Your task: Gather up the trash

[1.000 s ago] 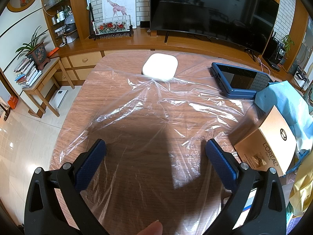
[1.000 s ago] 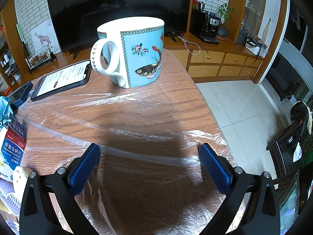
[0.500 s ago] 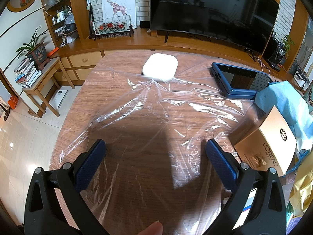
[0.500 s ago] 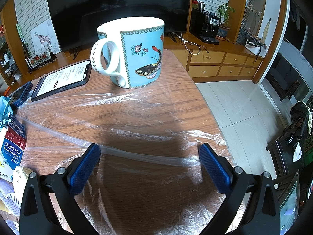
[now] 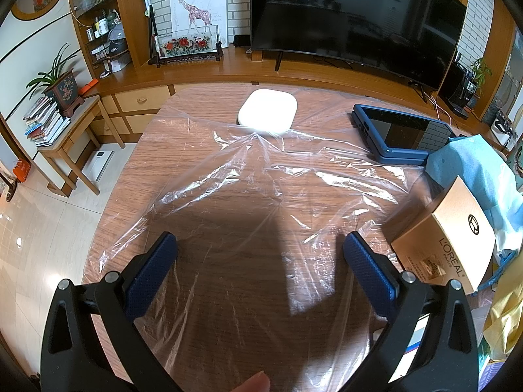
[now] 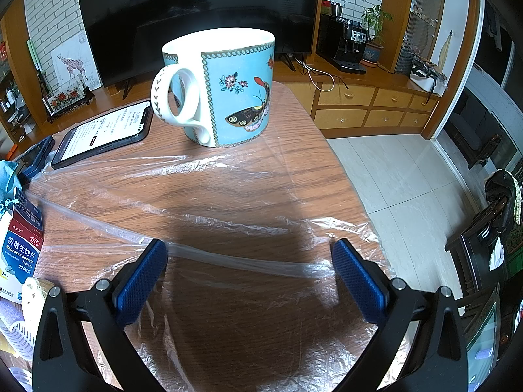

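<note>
A clear plastic bag (image 5: pixel 261 196) lies flat and crinkled over the wooden table (image 5: pixel 153 150); the same clear plastic bag (image 6: pixel 228 196) spreads under the right gripper. My left gripper (image 5: pixel 260 254) hovers open above it, blue pads wide apart, nothing between them. A tan L'Oreal box (image 5: pixel 447 238) sits just right of it, beside blue-green paper (image 5: pixel 474 170) and a yellow wrapper (image 5: pixel 503 326). My right gripper (image 6: pixel 250 261) is open over the bag too. A naproxen tablet box (image 6: pixel 23 248) and a white ribbed item (image 6: pixel 16 333) lie at its left.
A white square device (image 5: pixel 268 114) and a blue-cased tablet (image 5: pixel 398 134) sit at the table's far side. A blue butterfly mug (image 6: pixel 225 88) and a lit phone (image 6: pixel 104 130) stand ahead of the right gripper. A fingertip (image 5: pixel 255 382) shows at the bottom edge. The table edge (image 6: pixel 346 176) drops to tiled floor.
</note>
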The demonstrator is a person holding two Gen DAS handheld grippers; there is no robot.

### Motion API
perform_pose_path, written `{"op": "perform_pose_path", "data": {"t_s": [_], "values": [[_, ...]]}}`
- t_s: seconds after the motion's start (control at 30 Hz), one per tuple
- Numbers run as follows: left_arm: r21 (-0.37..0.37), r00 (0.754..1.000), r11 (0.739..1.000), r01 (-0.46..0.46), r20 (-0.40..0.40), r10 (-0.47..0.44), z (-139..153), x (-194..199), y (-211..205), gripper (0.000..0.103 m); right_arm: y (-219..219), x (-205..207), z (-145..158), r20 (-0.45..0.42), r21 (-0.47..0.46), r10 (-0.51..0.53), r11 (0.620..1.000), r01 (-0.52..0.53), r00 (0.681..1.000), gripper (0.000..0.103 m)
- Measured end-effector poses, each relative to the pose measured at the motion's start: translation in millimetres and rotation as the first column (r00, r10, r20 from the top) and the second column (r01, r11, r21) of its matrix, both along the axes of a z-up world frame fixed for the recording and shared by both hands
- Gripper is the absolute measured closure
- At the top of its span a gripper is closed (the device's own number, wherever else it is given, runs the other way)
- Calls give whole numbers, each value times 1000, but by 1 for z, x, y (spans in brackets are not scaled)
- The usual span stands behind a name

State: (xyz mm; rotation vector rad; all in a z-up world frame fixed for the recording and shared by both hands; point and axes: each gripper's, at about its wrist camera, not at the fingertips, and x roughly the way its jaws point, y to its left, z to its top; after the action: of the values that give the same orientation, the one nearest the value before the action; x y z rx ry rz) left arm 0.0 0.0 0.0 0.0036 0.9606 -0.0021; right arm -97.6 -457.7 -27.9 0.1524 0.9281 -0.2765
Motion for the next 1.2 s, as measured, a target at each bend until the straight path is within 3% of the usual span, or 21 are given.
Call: {"op": "perform_pose_path", "data": {"t_s": [1.2], "values": [[2,1000,1000,3,-1,-3,0,0,0,1,-5,1,1,-25,14,2,1000,-1,1000,4]]}}
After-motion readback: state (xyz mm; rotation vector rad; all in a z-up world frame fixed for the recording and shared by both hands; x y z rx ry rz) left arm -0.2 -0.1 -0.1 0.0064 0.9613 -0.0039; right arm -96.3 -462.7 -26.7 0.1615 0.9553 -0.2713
